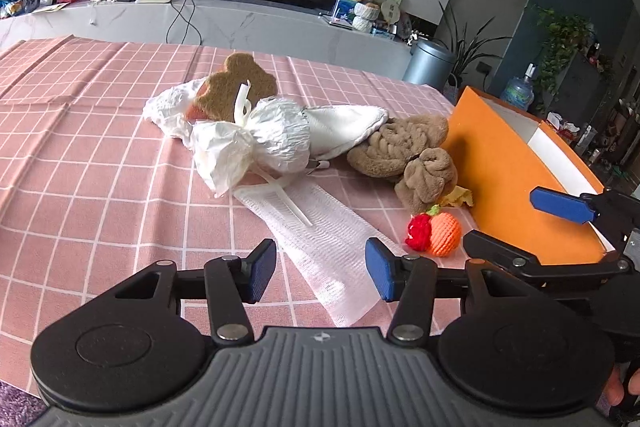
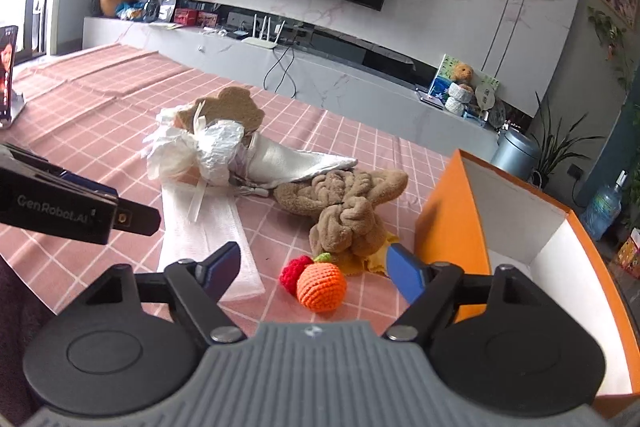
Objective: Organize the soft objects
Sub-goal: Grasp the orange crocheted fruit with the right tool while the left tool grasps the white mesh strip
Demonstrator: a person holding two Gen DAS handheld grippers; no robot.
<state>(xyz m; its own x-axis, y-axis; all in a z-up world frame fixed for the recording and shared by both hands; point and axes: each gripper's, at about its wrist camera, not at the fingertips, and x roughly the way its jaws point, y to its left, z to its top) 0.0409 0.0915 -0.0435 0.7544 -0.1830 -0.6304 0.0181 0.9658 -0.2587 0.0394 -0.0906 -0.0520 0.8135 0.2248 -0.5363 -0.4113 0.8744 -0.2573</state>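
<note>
On the pink checked tablecloth (image 1: 100, 155) lie a brown bear-shaped sponge (image 1: 236, 87), crumpled white bags (image 1: 248, 143), a white cloth pouch (image 1: 344, 127), a knotted brown towel (image 1: 404, 155) and a white mesh strip (image 1: 328, 247). A crocheted orange and red berry (image 2: 322, 287) sit near the front. My left gripper (image 1: 322, 273) hovers open over the near end of the mesh strip, its pads clear of it. My right gripper (image 2: 316, 269) hangs open just in front of the crocheted fruit, with nothing gripped. In the left wrist view the right gripper (image 1: 532, 227) shows against the orange box (image 1: 520, 163).
The open orange box (image 2: 440, 211) with white inside stands at the table's right edge. A yellow scrap (image 2: 376, 259) lies beside it under the towel. A phone on a stand (image 2: 8, 75) is at the far left. Beyond the table are a TV cabinet and a metal bin (image 1: 428, 65).
</note>
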